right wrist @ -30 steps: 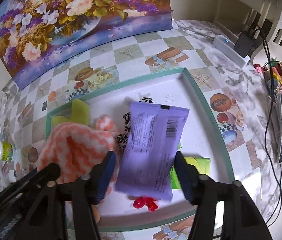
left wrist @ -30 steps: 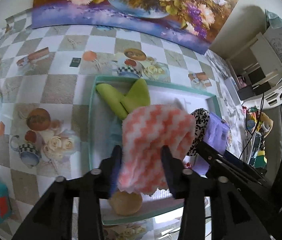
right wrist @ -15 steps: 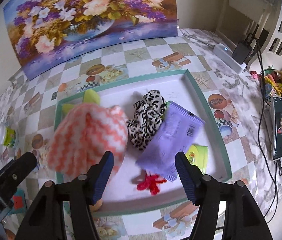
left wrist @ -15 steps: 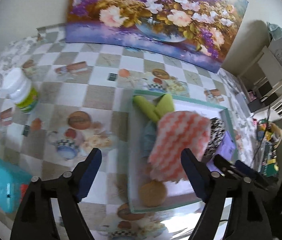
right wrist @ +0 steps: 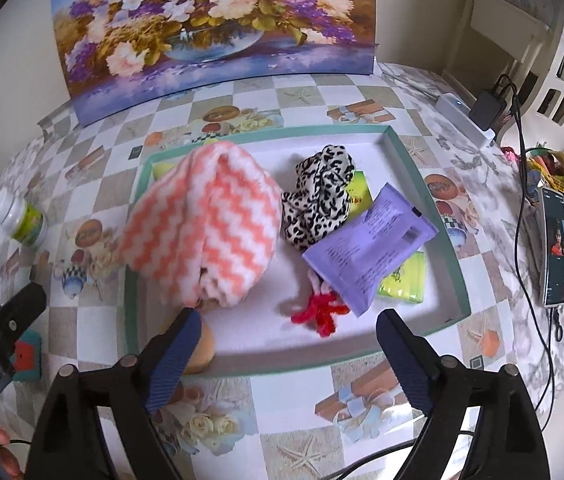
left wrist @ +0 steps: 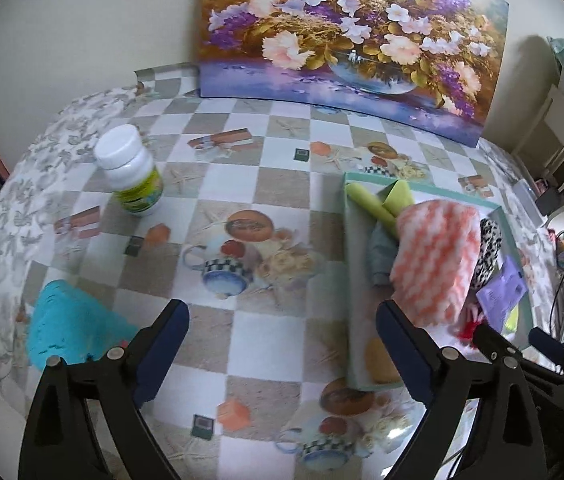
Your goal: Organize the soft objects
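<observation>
- Over the near edge of the worktop [right wrist: 362, 92], the right hand-held gripper [right wrist: 286, 342] hangs with its jaws spread wide and nothing between them; its blue-padded fingertips [right wrist: 179, 340] hover just short of the teal tray's [right wrist: 422, 184] near rim, touching none of the things inside.
- Off to the left, the left hand-held gripper [left wrist: 282, 334] is just as wide open and just as empty, poised above bare checkered cloth between the tray [left wrist: 348, 264] and a turquoise object [left wrist: 65, 328] at the worktop's left edge.
- Inside the tray, the orange-and-white zigzag cloth [right wrist: 205, 220] lies bunched along the left side, spilling over the left rim.
- Just beside it, toward the far middle, sits a black-and-white spotted scrunchie [right wrist: 318, 200].
- A purple packet [right wrist: 370, 244] rests tilted to the right of the scrunchie, overlapping a yellow-green packet [right wrist: 404, 280] and a red fuzzy piece [right wrist: 320, 312] that pokes out at its near end.
- At the tray's near left corner a tan round object [right wrist: 201, 350] peeks out beside the right gripper's left finger.
- From the left wrist view, green pieces [left wrist: 382, 204] lie at the tray's far left corner, partly under the zigzag cloth [left wrist: 434, 260].
- Near the worktop's far left edge stands a white-capped bottle [left wrist: 131, 176], well apart from the tray.
- Along the far edge, a flower painting [right wrist: 209, 20] leans against the wall.
</observation>
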Motion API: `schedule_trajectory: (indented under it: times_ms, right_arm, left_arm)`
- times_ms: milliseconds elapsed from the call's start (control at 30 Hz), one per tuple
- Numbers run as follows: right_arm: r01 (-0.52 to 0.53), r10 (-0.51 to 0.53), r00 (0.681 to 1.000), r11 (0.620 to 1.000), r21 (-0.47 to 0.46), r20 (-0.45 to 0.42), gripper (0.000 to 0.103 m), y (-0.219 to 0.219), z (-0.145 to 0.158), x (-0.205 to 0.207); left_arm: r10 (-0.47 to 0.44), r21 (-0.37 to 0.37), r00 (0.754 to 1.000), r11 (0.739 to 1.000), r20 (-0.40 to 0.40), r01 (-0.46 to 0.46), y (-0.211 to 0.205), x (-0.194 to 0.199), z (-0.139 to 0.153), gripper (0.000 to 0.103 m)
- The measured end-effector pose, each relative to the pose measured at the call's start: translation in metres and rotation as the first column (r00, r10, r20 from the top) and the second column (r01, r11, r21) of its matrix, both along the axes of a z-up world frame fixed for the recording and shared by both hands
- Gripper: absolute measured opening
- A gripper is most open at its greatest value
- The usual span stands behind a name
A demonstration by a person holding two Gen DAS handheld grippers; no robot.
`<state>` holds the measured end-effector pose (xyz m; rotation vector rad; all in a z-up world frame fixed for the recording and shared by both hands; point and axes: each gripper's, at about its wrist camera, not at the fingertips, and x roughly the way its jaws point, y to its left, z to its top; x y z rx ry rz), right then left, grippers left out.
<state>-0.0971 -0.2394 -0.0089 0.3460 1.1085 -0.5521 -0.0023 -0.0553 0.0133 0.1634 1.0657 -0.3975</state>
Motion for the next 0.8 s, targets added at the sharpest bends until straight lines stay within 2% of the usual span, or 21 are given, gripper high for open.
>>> schedule_trajectory:
  times_ms: [33, 133, 233, 467, 600, 800]
  right_arm:
    - [0.0, 0.0, 1.0, 1.0, -0.004, -0.004, 0.103, 0.002, -0.001, -0.001]
    - [-0.009, 0.009, 1.0, 1.0, -0.015, -0.006, 0.103, 0.008, -0.002, -0.005]
    - [-0.016, 0.016, 1.0, 1.0, -0.017, -0.005, 0.103, 0.013, -0.002, -0.007]
    - [-0.03, 0.029, 1.0, 0.999, -0.039, -0.005, 0.103, 0.021, 0.0, -0.01]
    - [-0.035, 0.035, 0.999, 0.999, -0.042, -0.006, 0.103, 0.023, 0.0, -0.009]
    - [-0.043, 0.043, 0.999, 0.998, -0.038, -0.006, 0.103, 0.023, -0.002, -0.006]
  left_arm:
    - [0.0, 0.006, 1.0, 1.0, 0.005, 0.0, 0.002, -0.002, 0.0, 0.095]
    - [0.013, 0.049, 1.0, 0.999, 0.014, -0.014, 0.008, -0.006, -0.001, 0.095]
    - [0.02, 0.055, 1.0, 0.998, 0.011, -0.02, 0.012, -0.009, -0.001, 0.095]
    - [0.053, 0.117, 0.998, 0.992, 0.018, -0.055, 0.022, -0.016, -0.002, 0.095]
    - [0.072, 0.11, 0.997, 0.991, -0.025, -0.069, 0.026, -0.013, -0.007, 0.095]
    - [0.087, 0.156, 0.996, 0.984, -0.009, -0.085, 0.027, -0.012, -0.008, 0.095]
